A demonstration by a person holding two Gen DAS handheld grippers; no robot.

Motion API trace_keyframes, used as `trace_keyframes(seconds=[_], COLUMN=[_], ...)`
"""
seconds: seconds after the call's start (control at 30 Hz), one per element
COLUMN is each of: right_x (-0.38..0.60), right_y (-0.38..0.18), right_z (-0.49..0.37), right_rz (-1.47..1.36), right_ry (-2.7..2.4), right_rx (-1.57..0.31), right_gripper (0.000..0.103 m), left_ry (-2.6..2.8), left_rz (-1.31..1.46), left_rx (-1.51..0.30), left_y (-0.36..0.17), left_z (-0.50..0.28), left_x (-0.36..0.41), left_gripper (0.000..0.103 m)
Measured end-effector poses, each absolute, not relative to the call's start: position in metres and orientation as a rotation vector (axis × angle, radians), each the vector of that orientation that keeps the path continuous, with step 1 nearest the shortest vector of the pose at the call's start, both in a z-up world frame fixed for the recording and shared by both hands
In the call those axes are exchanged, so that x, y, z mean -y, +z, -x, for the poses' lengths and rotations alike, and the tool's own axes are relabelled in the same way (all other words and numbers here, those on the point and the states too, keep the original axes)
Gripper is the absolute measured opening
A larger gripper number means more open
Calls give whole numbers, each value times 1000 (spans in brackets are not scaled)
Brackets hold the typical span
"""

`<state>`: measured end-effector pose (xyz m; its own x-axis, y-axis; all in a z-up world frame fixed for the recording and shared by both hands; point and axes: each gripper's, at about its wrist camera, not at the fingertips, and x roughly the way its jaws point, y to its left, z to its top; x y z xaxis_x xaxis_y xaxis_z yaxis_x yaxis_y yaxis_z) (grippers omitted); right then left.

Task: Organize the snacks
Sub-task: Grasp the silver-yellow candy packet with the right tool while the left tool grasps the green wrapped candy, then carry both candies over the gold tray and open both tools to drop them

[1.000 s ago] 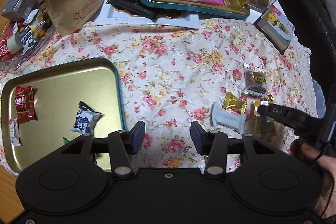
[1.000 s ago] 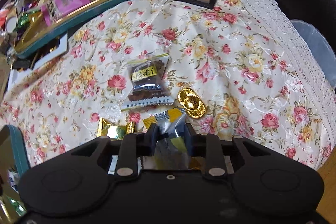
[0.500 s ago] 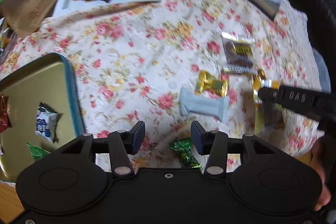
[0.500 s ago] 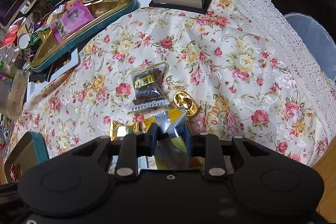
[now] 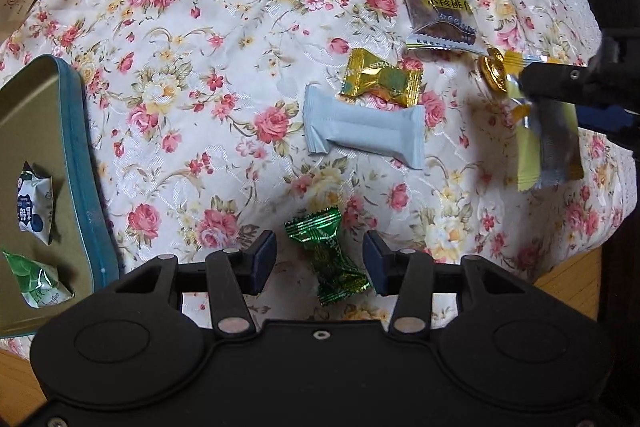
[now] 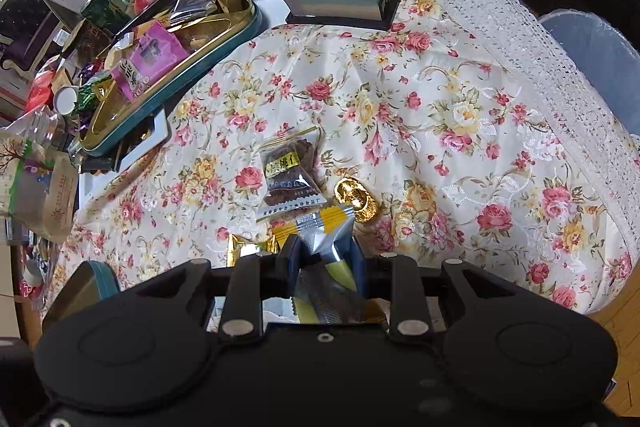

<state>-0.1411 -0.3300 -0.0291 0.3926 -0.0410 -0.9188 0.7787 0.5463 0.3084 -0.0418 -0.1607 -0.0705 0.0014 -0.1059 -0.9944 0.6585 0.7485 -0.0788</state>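
- the left gripper (image 5: 320,263) points down at the table, and the green candy (image 5: 330,259) lies on the cloth between its two pads. the pads are apart and closing in, not yet pressing it, so it looks ready to pick this one up.
- the tin tray (image 5: 86,163) sits just to the left. it already holds a blue and white candy (image 5: 34,203) and a green and white candy (image 5: 36,281), so i think the snacks go there.
- a bit farther lie the pale blue bar (image 5: 364,135) and the gold candy (image 5: 382,77), touching.
- the right gripper (image 6: 326,259) is pressed tight on the silver and yellow packet (image 6: 320,239), lifted off the cloth to carry it.
- behind it rest the gold coin candy (image 6: 356,197) and the walnut packet (image 6: 286,175), waiting on the flower cloth (image 6: 460,107).
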Motion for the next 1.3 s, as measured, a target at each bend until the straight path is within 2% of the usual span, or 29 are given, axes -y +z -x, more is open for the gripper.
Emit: trace_keyframes(seconds=[0.03,0.1,0.27,0.67,0.97,1.3], right_x=[330,332,333,324,304,273], right_y=[-29,-29,-29,-26,-27,-26], right_z=[141,143,146,137,117,85], right_rz=[-851,-856,-872,-880,-853,-790], right_ry=[-609,-612,-617,-605,-577,-517], right_rx=[-1044,-1043,-1038,-1033,-1059,-1097], right_gripper=[28,28,28,28,28,28], left_ry=[-632,-630,-642,-588,-407,-147], left_rz=[-484,-493,-464,-296,-80,-80], left_rx=[-1454,-1465,-1464,-1362,-1277,-1146], left_y=[-72,-76,-78,-17,32,57], left_z=[41,42,44,0,-56,-91], left_x=[161,163,169,138,58,-32], left_gripper=[52,34,26,26,26,27])
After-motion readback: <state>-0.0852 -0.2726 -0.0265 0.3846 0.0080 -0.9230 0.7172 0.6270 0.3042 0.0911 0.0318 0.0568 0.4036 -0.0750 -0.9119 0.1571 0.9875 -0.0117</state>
